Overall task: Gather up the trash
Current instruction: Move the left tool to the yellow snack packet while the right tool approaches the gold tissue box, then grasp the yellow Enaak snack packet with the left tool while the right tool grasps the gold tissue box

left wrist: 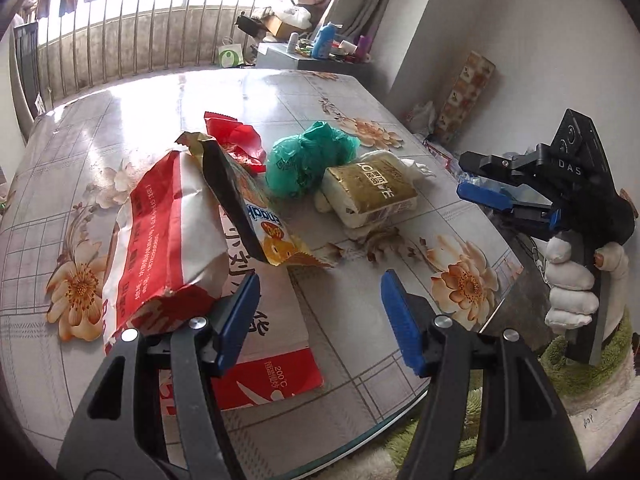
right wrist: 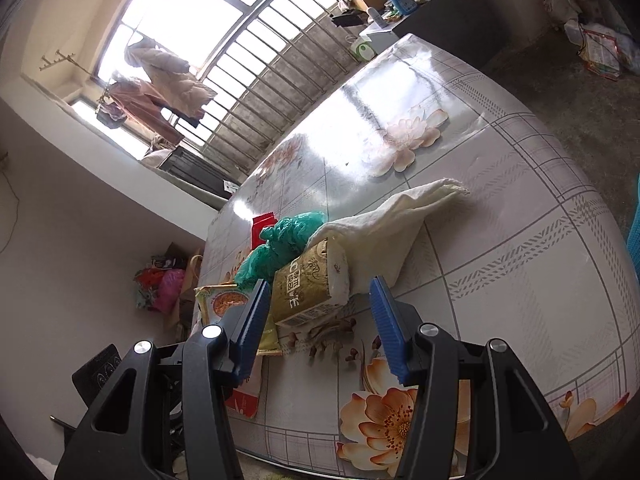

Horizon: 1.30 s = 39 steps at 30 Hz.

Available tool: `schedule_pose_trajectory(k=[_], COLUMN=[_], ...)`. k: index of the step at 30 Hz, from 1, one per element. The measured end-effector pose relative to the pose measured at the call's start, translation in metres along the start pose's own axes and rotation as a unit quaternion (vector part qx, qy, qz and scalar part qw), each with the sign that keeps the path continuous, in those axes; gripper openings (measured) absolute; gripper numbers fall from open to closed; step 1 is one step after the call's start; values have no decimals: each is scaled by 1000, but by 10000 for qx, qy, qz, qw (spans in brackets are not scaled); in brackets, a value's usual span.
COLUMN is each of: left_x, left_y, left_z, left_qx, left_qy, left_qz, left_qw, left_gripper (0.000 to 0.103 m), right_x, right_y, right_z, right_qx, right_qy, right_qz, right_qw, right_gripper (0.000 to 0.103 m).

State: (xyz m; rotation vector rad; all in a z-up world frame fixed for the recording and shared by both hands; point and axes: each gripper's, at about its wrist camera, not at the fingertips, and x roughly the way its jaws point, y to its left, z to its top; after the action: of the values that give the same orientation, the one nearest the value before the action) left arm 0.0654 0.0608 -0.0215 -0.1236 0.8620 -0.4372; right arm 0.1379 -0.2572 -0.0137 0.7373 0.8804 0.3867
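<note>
Trash lies in a cluster on the flowered table [left wrist: 360, 320]. In the left wrist view I see a crumpled red-and-white paper bag [left wrist: 172, 240], an orange snack packet [left wrist: 248, 208] leaning on it, a red wrapper [left wrist: 236, 140], a green plastic bag [left wrist: 308, 160] and a gold tissue pack [left wrist: 372, 192]. My left gripper [left wrist: 320, 320] is open over bare table, its left pad by the paper bag's corner. My right gripper [left wrist: 466, 176] hangs open off the table's right edge in a gloved hand [left wrist: 572, 288]. In its own view my right gripper [right wrist: 322, 324] stands short of the gold pack [right wrist: 312, 284], green bag [right wrist: 280, 244] and white cloth [right wrist: 392, 224].
The table's near edge [left wrist: 440, 400] curves above a green rug [left wrist: 580, 364]. A railing and window [left wrist: 140, 40] stand beyond the far edge. A cluttered cabinet with a blue bottle [left wrist: 324, 42] is at the back, and a patterned box [left wrist: 468, 92] leans on the right wall.
</note>
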Motion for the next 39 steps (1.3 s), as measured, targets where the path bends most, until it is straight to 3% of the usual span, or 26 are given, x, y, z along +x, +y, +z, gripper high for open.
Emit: schedule_pose_trajectory(k=[6, 11, 16, 21, 27, 39], left_x=[9, 17, 23, 26, 23, 23], left_y=[7, 4, 7, 13, 12, 8], left_z=[9, 9, 11, 11, 11, 13], left_qx=[-694, -798, -902, -1018, -957, -784], left_qy=[-202, -263, -149, -53, -137, -205], left_qz=[4, 48, 211, 195, 190, 200], left_qw=[9974, 9965, 9956, 9946, 9951, 9965], left_gripper=[59, 57, 38, 24, 18, 14], right_x=[14, 28, 45, 62, 81, 111], right_y=[-5, 5, 27, 51, 77, 93], right_z=[0, -1, 1, 4, -1, -16], right_qx=[355, 218, -221, -803, -1606, -2402], right_qy=[188, 332, 513, 638, 803, 883], right_qz=[124, 48, -197, -614, -1234, -2089], right_qw=[9991, 9992, 9982, 9928, 9760, 9439], right_gripper=[51, 51, 52, 64, 75, 75])
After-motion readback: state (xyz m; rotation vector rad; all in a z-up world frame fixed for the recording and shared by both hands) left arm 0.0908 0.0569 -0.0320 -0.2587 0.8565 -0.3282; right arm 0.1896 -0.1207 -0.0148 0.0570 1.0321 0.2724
